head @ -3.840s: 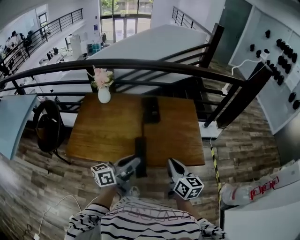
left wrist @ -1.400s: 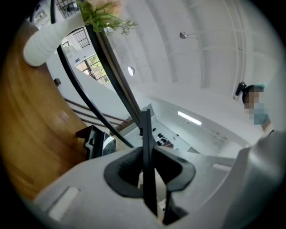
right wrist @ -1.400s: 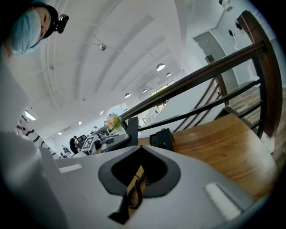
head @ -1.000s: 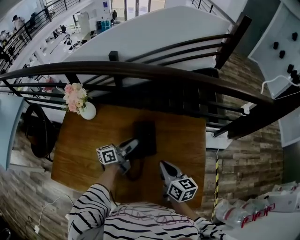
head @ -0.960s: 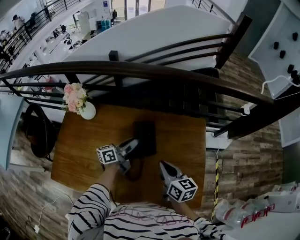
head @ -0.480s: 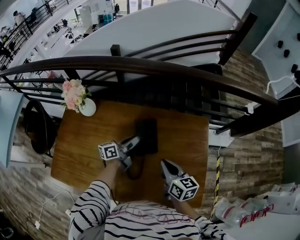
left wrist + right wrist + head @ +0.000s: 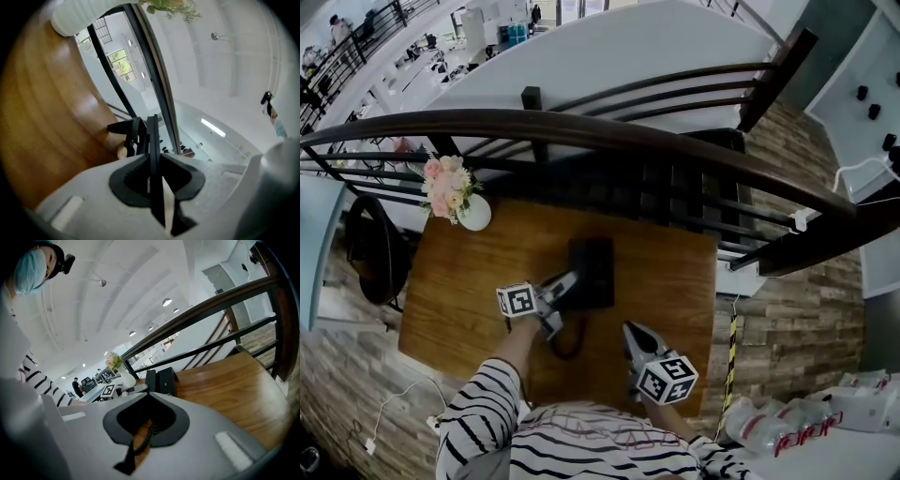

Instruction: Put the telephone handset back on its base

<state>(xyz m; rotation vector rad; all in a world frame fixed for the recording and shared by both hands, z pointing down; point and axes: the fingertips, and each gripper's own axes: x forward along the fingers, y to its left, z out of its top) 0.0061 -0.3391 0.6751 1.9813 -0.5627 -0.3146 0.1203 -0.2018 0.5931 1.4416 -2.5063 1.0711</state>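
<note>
The black telephone base (image 7: 602,272) sits at the middle back of the wooden table (image 7: 469,300). My left gripper (image 7: 570,284) is shut on the black handset (image 7: 578,270), which it holds over the base's left side; whether the handset rests on the base I cannot tell. In the left gripper view the handset (image 7: 152,140) shows edge-on, pinched in the left gripper (image 7: 151,157). Its dark cord (image 7: 565,345) loops on the table. My right gripper (image 7: 630,331) hovers near the front of the table, shut and holding nothing. In the right gripper view, the right gripper (image 7: 143,437) points at the base (image 7: 166,379).
A white vase of pink flowers (image 7: 473,214) stands on the table's far left corner. A dark curved railing (image 7: 581,131) runs just behind the table. A black bag (image 7: 366,253) hangs to the table's left. A white cable (image 7: 394,408) lies on the plank floor.
Earlier the handset lay at the table's front edge with the left gripper at it; the left gripper now holds it at the base. Over the last second hardly anything moved.
</note>
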